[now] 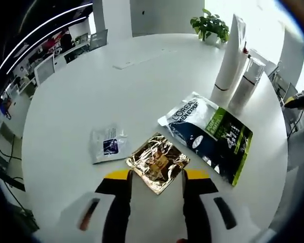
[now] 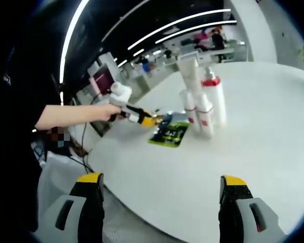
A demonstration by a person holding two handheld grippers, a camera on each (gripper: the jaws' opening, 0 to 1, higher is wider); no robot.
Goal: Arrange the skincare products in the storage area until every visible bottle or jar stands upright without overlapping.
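- My left hand-held gripper (image 1: 156,188) was spread, its jaws either side of a gold foil sachet (image 1: 158,162) lying flat on the white surface (image 1: 81,101).
- My right hand-held gripper (image 2: 159,195) hung spread, holding nothing.
- White bottles (image 2: 203,109) stood upright beside a green-and-black sachet (image 2: 170,130).

The right gripper (image 2: 161,202) hangs over the near edge of the round white desk (image 2: 263,126) with its jaws wide apart and nothing between them. Farther across, a tall tube (image 2: 191,73) and three white bottles (image 2: 205,109) stand upright in a cluster, a green-and-black pouch (image 2: 169,131) lying flat just beside them. The person's hand (image 2: 102,112) holds the left gripper (image 2: 149,120) at the pouch's far edge.
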